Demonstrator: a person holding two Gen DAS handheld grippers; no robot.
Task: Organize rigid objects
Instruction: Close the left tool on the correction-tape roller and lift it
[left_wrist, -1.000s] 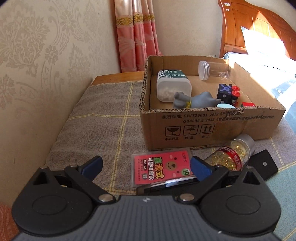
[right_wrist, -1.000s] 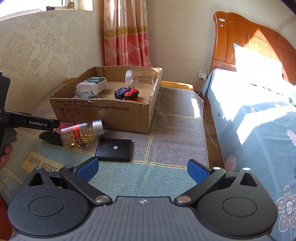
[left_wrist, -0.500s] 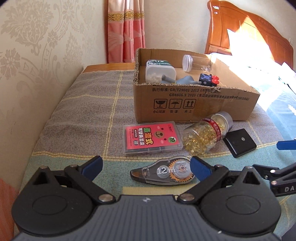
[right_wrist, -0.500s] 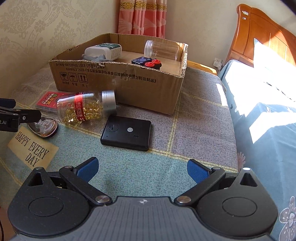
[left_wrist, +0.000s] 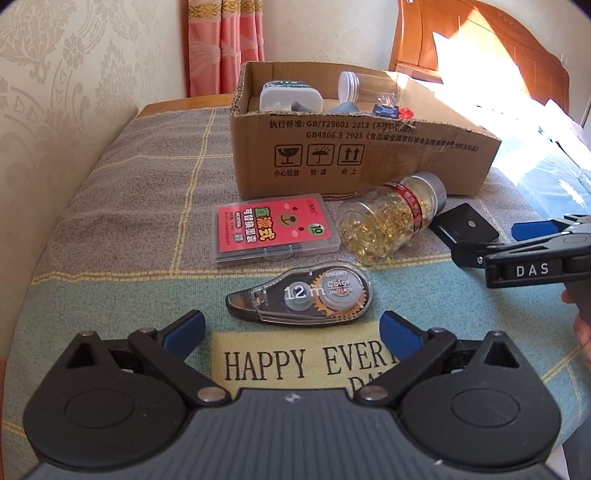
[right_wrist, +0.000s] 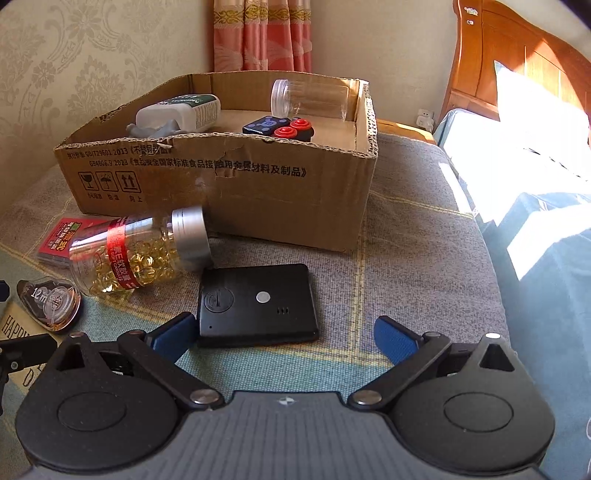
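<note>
Fingers (left_wrist: 183, 328) of the left gripper (left_wrist: 291, 332) spread wide, nothing between them, blue pads poised just short of the correction tape dispenser (left_wrist: 301, 297) lying flat on the checked cloth (left_wrist: 122, 206). Open cloth to the left of the dispenser, right out to the rounded cloth edge by the wallpapered wall (left_wrist: 55, 92). Just beyond the dispenser, a red refill case (left_wrist: 275, 230) lying flat, and beside it a capsule bottle (left_wrist: 391, 219) on its side, silver cap toward the cardboard box (left_wrist: 354, 155). Printed label "HAPPY EVER…" under the gripper, cut off by the right finger and the gripper body.

Right gripper (right_wrist: 284, 336) likewise wide open and empty, left pad touching or just beside the near corner of the black card device (right_wrist: 256, 304); cannot tell which. Device flat, well inside the finger span, bare cloth on its right running to the bed (right_wrist: 535, 221) side. Bottle cap nearly at the device's far left corner, so little room there. Box wall close behind both, its top rim torn.

Inside the box: clear jar (right_wrist: 308, 99) on its side at the back, white bottle (right_wrist: 184, 112) at the left, a black toy with red buttons (right_wrist: 280, 129), and a grey figure (right_wrist: 155, 130) mostly hidden by the front wall. Box floor largely out of sight in the left view. A fingertip at that view's right border, otherwise cropped.
</note>
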